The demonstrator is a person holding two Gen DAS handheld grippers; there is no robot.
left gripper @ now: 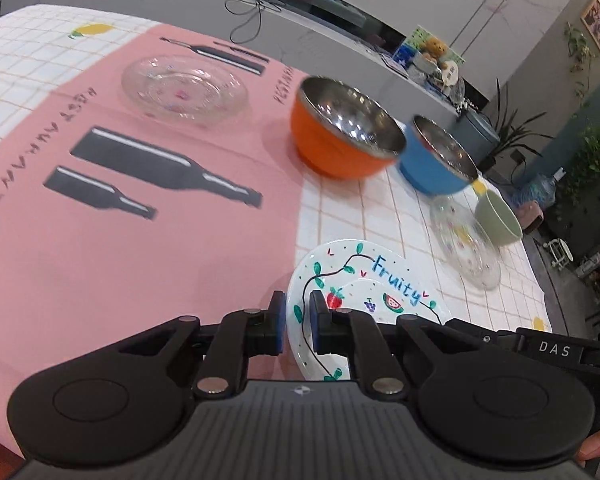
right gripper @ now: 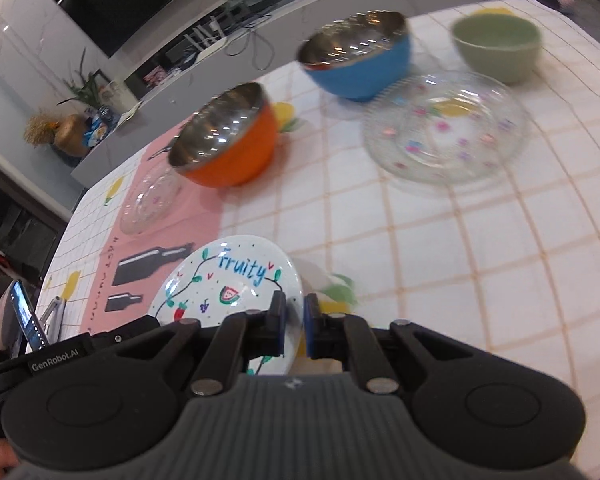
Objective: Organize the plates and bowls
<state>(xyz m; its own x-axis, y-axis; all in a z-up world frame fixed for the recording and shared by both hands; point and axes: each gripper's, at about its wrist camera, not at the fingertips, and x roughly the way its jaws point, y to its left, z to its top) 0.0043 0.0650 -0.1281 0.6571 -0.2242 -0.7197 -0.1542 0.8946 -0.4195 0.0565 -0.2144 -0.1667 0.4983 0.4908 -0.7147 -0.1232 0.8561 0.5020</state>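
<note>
A white "Fruity" plate (left gripper: 364,280) with fruit drawings is held by both grippers, one on each side. My left gripper (left gripper: 298,320) is shut on its left rim. My right gripper (right gripper: 295,326) is shut on its right rim (right gripper: 236,276). The plate sits just above the checked tablecloth. An orange bowl (left gripper: 344,132) (right gripper: 228,140), a blue bowl (left gripper: 436,156) (right gripper: 356,56) and a green bowl (left gripper: 498,216) (right gripper: 498,46) stand beyond it. One clear glass plate (left gripper: 184,88) (right gripper: 150,200) lies on the pink mat, another (left gripper: 464,240) (right gripper: 444,124) by the green bowl.
A pink mat (left gripper: 120,208) with bottle prints covers the table's left part. A phone on a stand (right gripper: 28,316) is at the table's left edge in the right wrist view. A grey counter (left gripper: 260,12) with cables runs behind the table.
</note>
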